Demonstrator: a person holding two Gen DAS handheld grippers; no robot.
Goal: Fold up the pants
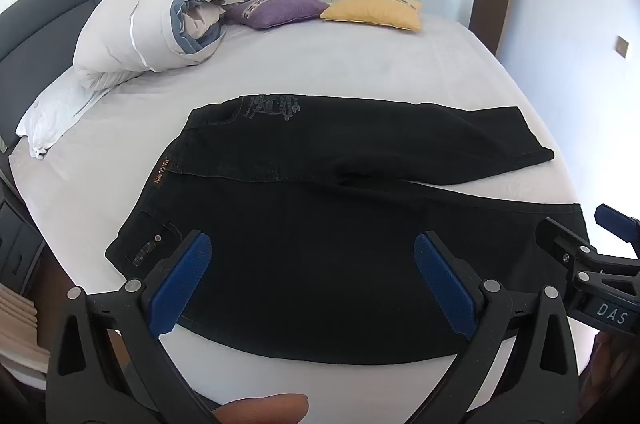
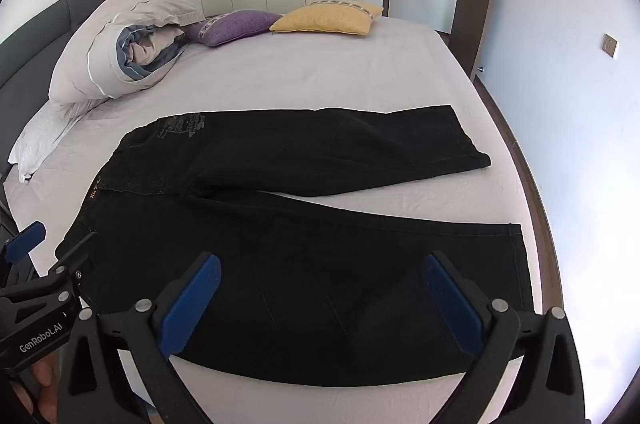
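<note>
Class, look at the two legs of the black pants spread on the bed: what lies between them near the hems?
Only a bare wedge of the bed sheet shows between the legs of the black pants, clearest in the right wrist view.

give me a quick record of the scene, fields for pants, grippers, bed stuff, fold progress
pants: black pants spread flat on the bed, waist to the left, legs apart to the right
left gripper: open, above the near leg by the waist, holding nothing
right gripper: open, above the near leg, holding nothing
bed stuff: rolled duvet, purple cushion, yellow cushion at the far side
fold progress: no fold made yet
</note>
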